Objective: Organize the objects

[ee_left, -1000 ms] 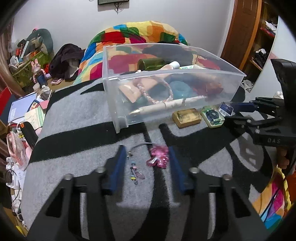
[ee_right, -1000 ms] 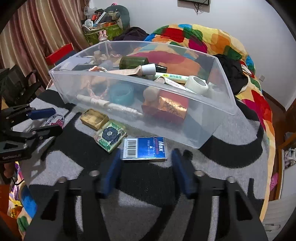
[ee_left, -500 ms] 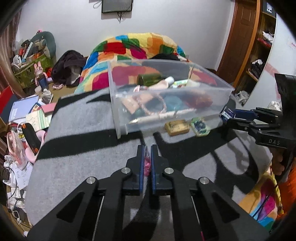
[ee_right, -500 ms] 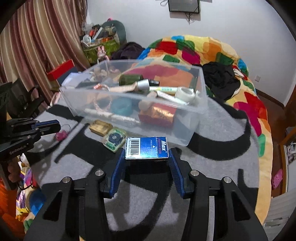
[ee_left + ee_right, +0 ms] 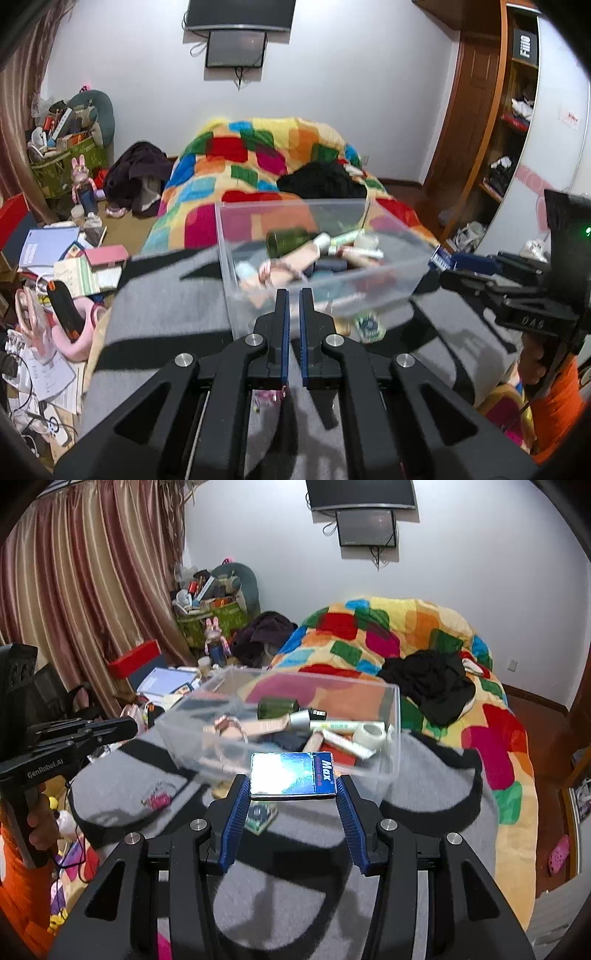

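A clear plastic bin point(image 5: 391, 286) point(image 5: 391, 734) holds a green bottle, tubes, tape and other items on a grey and black blanket. My right gripper point(image 5: 293, 788) is shut on a blue "Max" box point(image 5: 291, 779) and holds it raised just before the bin's near wall; it also shows in the left wrist view point(image 5: 448, 260). My left gripper point(image 5: 291, 306) is shut with nothing seen between its tips, raised above the blanket; it shows in the right wrist view point(image 5: 122, 729). A pink charm point(image 5: 159, 799) lies on the blanket below it, partly seen under the fingers point(image 5: 266, 395).
A small green patterned box point(image 5: 260, 816) point(image 5: 369, 326) lies on the blanket before the bin. A patchwork quilt point(image 5: 406, 635) with black clothing lies behind. Books and clutter point(image 5: 66, 266) fill the floor at left. A wooden shelf point(image 5: 502, 122) stands at right.
Both grippers have risen. The right closed on the blue box and lifted it off the blanket. The left closed on the pink charm, which now lies on the blanket.
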`<state>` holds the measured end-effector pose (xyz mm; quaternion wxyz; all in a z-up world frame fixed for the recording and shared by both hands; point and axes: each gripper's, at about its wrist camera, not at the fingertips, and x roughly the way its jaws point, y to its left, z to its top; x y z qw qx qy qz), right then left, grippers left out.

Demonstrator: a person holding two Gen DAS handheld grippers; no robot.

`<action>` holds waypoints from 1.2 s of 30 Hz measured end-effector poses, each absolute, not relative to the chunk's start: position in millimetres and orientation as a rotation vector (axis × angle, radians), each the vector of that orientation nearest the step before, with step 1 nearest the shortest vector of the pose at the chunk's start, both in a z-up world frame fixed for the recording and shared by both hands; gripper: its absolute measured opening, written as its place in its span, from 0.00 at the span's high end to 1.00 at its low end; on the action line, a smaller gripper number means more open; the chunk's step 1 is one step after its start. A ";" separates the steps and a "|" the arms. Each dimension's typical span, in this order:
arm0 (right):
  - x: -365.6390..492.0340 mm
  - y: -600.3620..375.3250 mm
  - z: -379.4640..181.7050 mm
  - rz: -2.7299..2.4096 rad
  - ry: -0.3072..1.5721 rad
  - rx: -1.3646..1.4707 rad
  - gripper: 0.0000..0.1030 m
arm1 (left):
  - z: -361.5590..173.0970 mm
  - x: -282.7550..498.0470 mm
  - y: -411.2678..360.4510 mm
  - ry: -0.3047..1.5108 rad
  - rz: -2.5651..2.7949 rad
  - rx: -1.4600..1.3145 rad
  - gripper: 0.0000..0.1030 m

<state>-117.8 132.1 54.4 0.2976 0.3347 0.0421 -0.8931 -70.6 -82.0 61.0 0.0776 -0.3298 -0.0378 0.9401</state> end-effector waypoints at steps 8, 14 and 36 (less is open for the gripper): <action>-130.3 131.7 59.2 -2.385 0.075 0.879 0.57 | 61.4 -72.7 -90.0 -0.099 2.812 -0.999 0.92; -140.6 132.5 57.3 -2.401 0.076 0.903 0.57 | 8.1 -70.1 -96.8 -0.084 2.729 -1.246 0.61; -180.2 126.9 43.8 -2.417 0.031 0.998 0.57 | 20.3 -71.9 -73.7 0.001 2.740 -1.150 0.79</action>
